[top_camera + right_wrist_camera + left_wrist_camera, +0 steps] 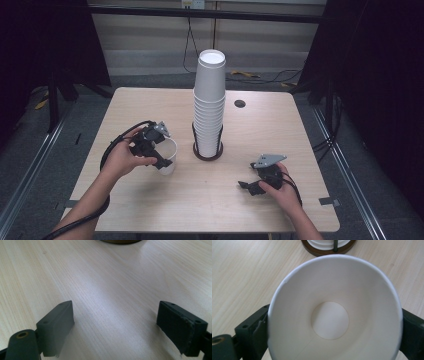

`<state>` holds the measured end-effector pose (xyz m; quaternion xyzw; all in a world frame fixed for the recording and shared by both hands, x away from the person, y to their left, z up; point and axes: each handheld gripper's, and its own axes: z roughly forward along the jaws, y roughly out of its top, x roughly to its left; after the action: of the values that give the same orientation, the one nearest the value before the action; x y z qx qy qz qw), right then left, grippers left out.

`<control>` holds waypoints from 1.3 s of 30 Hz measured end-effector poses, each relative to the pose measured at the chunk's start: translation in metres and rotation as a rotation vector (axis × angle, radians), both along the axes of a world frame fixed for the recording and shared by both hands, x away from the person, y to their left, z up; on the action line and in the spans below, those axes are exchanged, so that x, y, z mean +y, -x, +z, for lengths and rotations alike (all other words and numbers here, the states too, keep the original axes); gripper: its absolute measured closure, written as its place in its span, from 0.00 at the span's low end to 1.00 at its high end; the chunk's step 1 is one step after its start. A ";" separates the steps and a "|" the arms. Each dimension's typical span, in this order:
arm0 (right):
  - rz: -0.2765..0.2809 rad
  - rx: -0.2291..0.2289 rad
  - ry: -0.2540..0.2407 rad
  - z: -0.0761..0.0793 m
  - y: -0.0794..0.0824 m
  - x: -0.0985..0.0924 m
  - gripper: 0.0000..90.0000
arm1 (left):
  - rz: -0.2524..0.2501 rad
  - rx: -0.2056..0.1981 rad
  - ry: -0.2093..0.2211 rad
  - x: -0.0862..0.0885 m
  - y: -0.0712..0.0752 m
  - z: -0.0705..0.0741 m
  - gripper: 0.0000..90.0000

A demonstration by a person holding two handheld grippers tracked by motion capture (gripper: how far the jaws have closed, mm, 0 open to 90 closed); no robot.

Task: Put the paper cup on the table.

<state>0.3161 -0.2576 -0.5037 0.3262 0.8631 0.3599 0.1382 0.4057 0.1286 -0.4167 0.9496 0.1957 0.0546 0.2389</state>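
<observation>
Left gripper (161, 156) | jaws either side of my white paper cup (334, 312), can't tell if they're pressing | right gripper (117, 325) wide, nothing between | cup stack (209, 107) just past the cup

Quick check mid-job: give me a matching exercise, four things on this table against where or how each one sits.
1 single paper cup
2 cup stack
3 right gripper
4 round hole in table

A near the far right of the tabletop
B upside down in a dark round holder
C upright between the left gripper's jaws
D low over bare wood, jaws apart

Pairs: 1-C, 2-B, 3-D, 4-A
</observation>
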 end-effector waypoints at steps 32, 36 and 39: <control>0.004 0.006 -0.004 0.000 0.001 0.000 0.15 | 0.092 0.065 0.108 0.040 0.011 -0.033 0.13; 0.004 0.006 -0.004 0.000 0.001 0.000 0.15 | 0.105 0.061 0.121 0.047 0.016 -0.040 0.13; 0.004 0.007 -0.004 0.000 0.001 0.000 0.15 | 0.113 0.050 0.110 0.051 0.019 -0.045 0.14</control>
<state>0.3156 -0.2574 -0.5038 0.3260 0.8635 0.3609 0.1338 0.3870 0.1798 -0.4620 0.9235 0.2578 0.0337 0.2820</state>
